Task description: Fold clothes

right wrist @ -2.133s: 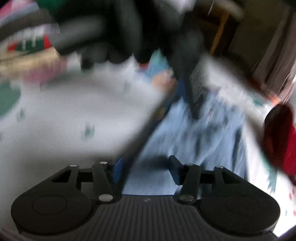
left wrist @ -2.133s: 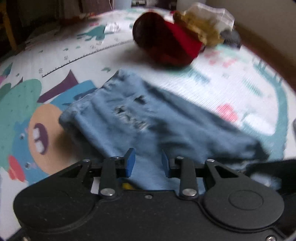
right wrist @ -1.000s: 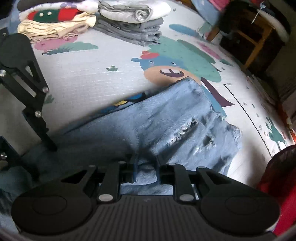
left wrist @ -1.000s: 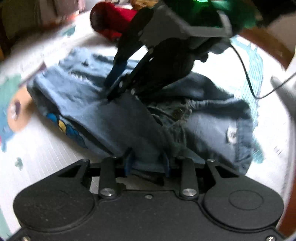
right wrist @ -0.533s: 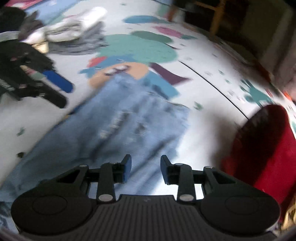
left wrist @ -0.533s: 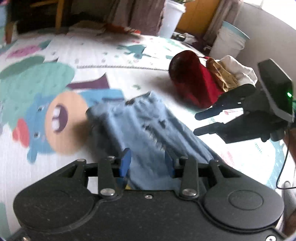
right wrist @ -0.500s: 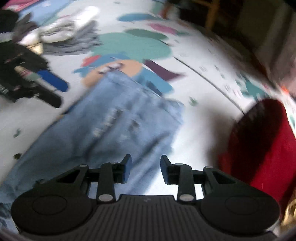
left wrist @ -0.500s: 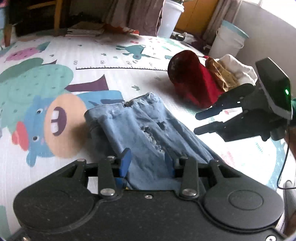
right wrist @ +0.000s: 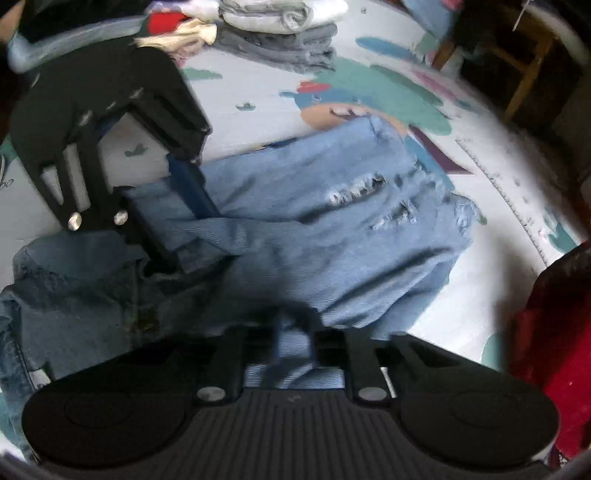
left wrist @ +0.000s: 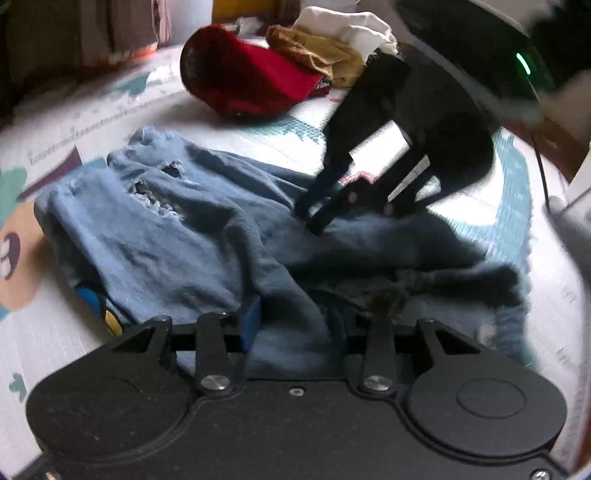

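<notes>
One pair of light blue ripped jeans is spread on a cartoon-printed play mat on the floor, with the frayed leg ends lying toward the mat's ruler print and the darker waist part bunched nearer the grippers. Two torn patches can be counted on the upper leg in the right wrist view.

The left gripper is set low over the jeans, and a ridge of denim is seen raised between its jaws; the blue pad on one finger is touched by the fabric, but whether the fold is actually clamped cannot be told. In the right wrist view the same gripper is seen pressed into the denim near the waistband.

The right gripper is seen with its jaws drawn close together on a narrow fold of the jeans, which is pinched between them. From the left wrist view, this gripper is shown tipped down onto the cloth at the far edge of the jeans.

Beyond the jeans, one red garment, one tan garment and one white garment are heaped together. One stack of folded clothes, grey and white, is placed at the mat's far side, with a wooden chair nearby.
</notes>
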